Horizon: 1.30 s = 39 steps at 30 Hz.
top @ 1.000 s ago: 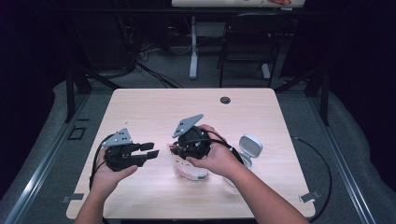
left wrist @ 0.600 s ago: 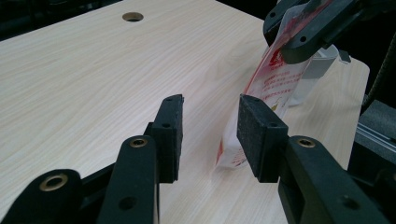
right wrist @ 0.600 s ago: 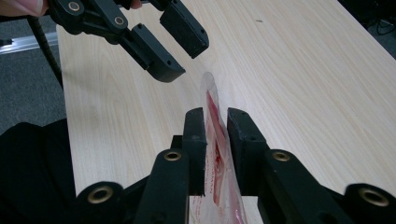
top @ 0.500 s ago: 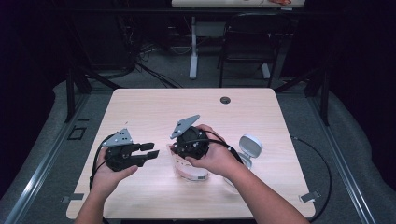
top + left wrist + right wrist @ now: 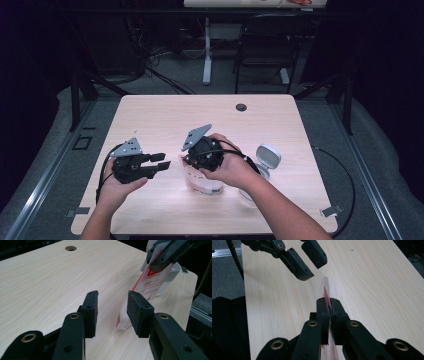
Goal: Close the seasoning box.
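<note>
Pale wood worktop (image 5: 165, 120) in a dark room: right hand-held gripper (image 5: 329, 305), just closing, clamps a pouch (image 5: 325, 288); left hand-held gripper (image 5: 112, 310) released

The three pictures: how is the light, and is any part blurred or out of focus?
High view: the table is lit and the room around it is dark; the picture is a little soft. Left gripper view: its own fingers are sharp, and the red and white pouch farther off is softer. Right gripper view: the pouch edge glares pale, and the nearest fingers are slightly blurred.

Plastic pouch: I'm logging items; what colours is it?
Clear plastic pouch with red and white print, best in the left gripper view.
</note>
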Each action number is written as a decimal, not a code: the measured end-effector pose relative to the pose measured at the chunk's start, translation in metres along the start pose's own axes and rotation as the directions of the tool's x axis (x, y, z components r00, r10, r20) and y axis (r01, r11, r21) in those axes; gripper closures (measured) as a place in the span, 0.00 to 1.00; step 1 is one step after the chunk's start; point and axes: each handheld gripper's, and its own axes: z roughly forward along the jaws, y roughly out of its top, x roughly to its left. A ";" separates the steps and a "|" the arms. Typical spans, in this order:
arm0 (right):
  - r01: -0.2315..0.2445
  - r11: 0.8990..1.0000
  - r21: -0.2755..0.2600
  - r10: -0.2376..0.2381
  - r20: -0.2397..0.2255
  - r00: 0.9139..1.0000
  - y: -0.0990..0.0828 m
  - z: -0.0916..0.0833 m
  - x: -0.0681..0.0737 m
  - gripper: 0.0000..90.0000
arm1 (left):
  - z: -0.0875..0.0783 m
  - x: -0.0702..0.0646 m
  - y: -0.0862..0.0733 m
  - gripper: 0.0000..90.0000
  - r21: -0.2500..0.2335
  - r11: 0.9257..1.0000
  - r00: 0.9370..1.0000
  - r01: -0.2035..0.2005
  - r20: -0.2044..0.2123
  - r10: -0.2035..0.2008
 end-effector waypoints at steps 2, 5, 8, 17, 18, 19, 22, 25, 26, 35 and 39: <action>0.019 1.000 -0.004 -0.019 0.003 1.000 -0.001 0.000 0.001 0.99 | 0.000 0.000 0.000 0.67 0.000 1.000 1.000 0.001 0.003 -0.001; 0.026 1.000 -0.005 -0.026 0.007 1.000 -0.001 -0.001 0.003 1.00 | 0.000 0.000 0.000 0.67 0.001 1.000 1.000 0.001 0.003 -0.001; 0.026 1.000 0.000 -0.026 0.001 1.000 -0.002 -0.002 0.001 1.00 | 0.000 0.000 0.000 0.66 0.002 1.000 1.000 0.001 0.003 -0.001; 0.006 1.000 -0.016 -0.006 -0.004 1.000 -0.007 -0.009 -0.002 1.00 | 0.004 -0.001 -0.001 0.65 0.006 1.000 1.000 0.005 0.016 -0.005; 0.006 1.000 -0.015 -0.006 -0.005 1.000 -0.008 -0.010 -0.003 1.00 | 0.004 -0.001 -0.001 0.65 0.006 1.000 1.000 0.004 0.018 -0.004; -0.005 1.000 -0.023 0.005 -0.009 1.000 -0.009 -0.010 -0.003 1.00 | 0.005 -0.001 -0.001 0.65 0.008 1.000 1.000 -0.001 0.020 0.001; -0.016 0.999 -0.035 0.015 -0.023 1.000 -0.012 -0.013 -0.005 1.00 | 0.006 -0.002 -0.001 0.65 0.009 1.000 1.000 0.002 0.029 -0.002; -0.016 0.999 -0.032 0.015 -0.026 1.000 -0.014 -0.015 -0.007 1.00 | 0.008 -0.002 -0.002 0.65 0.012 1.000 1.000 0.002 0.030 -0.002; -0.017 0.999 -0.038 0.016 -0.028 0.999 -0.015 -0.016 -0.007 1.00 | 0.009 -0.003 -0.002 0.64 0.015 1.000 0.999 0.001 0.033 -0.002; -0.019 0.998 -0.052 0.017 -0.033 0.999 -0.020 -0.025 -0.009 1.00 | 0.016 -0.006 -0.002 0.63 0.027 1.000 0.999 -0.010 0.049 0.008; -0.015 0.998 -0.060 0.013 -0.033 0.999 -0.020 -0.029 -0.008 1.00 | 0.018 -0.007 -0.003 0.62 0.032 0.999 0.998 -0.011 0.056 0.009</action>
